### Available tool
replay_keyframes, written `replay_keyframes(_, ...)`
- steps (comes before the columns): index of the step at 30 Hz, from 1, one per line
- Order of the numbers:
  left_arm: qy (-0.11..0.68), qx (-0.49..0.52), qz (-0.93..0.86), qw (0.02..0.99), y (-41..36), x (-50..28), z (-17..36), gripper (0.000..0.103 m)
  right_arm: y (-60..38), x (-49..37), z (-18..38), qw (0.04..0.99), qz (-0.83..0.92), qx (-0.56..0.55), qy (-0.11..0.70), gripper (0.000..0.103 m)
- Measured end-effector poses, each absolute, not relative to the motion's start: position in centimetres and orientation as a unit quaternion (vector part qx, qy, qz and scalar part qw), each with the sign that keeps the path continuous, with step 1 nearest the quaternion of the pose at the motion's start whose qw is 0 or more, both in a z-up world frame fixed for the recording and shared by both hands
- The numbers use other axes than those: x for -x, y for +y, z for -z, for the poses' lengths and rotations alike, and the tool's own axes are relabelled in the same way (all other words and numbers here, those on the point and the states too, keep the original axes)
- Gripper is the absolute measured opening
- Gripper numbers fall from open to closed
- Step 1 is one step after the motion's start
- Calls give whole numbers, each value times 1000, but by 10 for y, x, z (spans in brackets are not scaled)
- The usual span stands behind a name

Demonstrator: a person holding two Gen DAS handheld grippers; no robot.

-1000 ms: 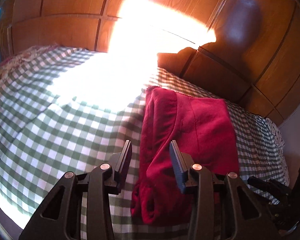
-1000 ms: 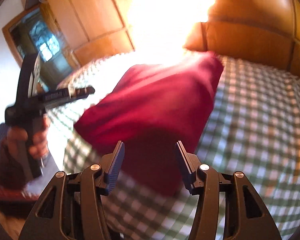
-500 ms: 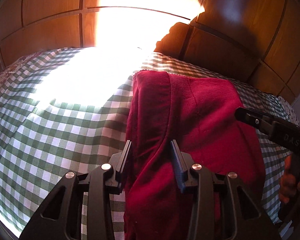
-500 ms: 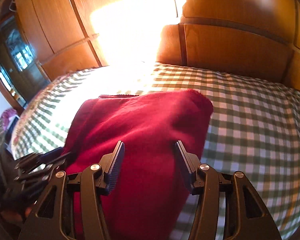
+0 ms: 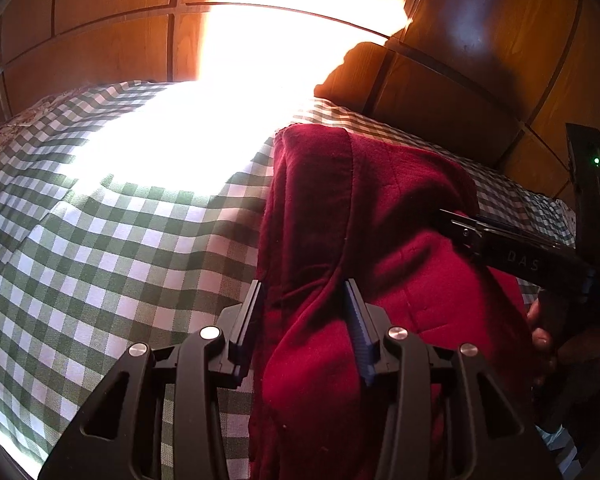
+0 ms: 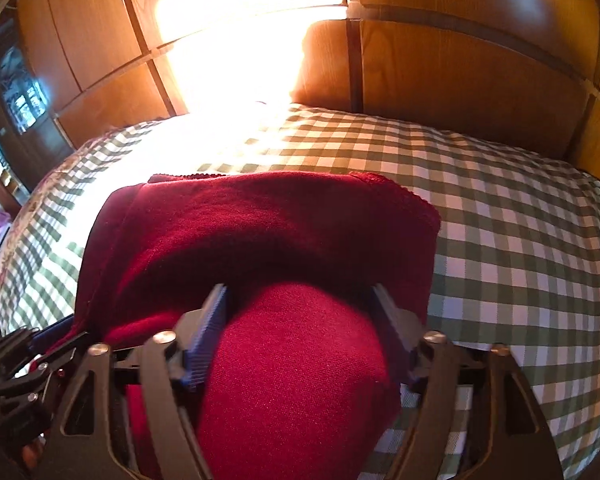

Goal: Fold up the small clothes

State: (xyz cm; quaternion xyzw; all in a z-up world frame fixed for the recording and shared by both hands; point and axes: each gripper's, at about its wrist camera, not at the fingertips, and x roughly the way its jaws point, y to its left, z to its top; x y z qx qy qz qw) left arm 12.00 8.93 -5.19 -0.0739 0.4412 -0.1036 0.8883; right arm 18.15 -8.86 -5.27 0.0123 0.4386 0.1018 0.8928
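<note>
Nearest the right wrist camera, the right gripper (image 6: pixel 300 320) has its jaws spread wide and just been opening, with a rounded fold of the red garment (image 6: pixel 268 232) bulging up between them; neither pad presses on the cloth, so it reads as released. Close to the left wrist camera, the left gripper (image 5: pixel 304 312) has a raised ridge of the same red garment (image 5: pixel 380 216) lying between its jaws, which have just opened a little; the cloth brushes the right pad, but whether it is truly pinched I cannot tell. Judging from this, the step in hand is taking hold of the near edge to fold it over: to do it well, both grippers should catch only the top layers of the near hem at matching points, lift together, and carry the edge straight toward the far hem so the sides stay aligned. Beyond the tools, the garment lies on the green checked bedspread (image 5: pixel 112 248), its far scalloped edge reaching toward the wooden headboard (image 6: pixel 460 72) under a glaring patch of sunlight. Only the left view shows the other tool from the side, with a hand (image 5: pixel 548 328) on it; only the right view shows the garment's full width and a glazed door (image 6: pixel 20 96) at far left.
</note>
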Motion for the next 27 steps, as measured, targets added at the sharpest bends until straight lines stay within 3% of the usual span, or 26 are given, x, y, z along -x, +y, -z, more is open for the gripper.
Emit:
replay_keyframes(1,441,75,102,889,91,-119,52,44,-90,-179,50,893,-99,-16,440,93)
replay_keyframes(8,440,104,94,887,111,-104,56,63,-120,-151,45,886,-110,-100,438,95)
replay_keyframes(17,459,186,160,854,140,-107,77,64,-155,-114,86,812,-212,-264,476,95)
replay_keyframes(21,463,224,198,835,149,-110,87,57,-148,-118,92,803,-237,-277,471,95)
replay_keyframes(22,463,231,210,830,149,-110,88,52,-144,-122,92,802,-241,-276,471,95)
replay_keyframes(25,461,256,243,814,152,-111,94,34,-127,-132,95,805,-247,-251,477,82)
replay_keyframes(27,459,265,249,811,154,-110,93,30,-118,-134,93,809,-246,-238,477,63)
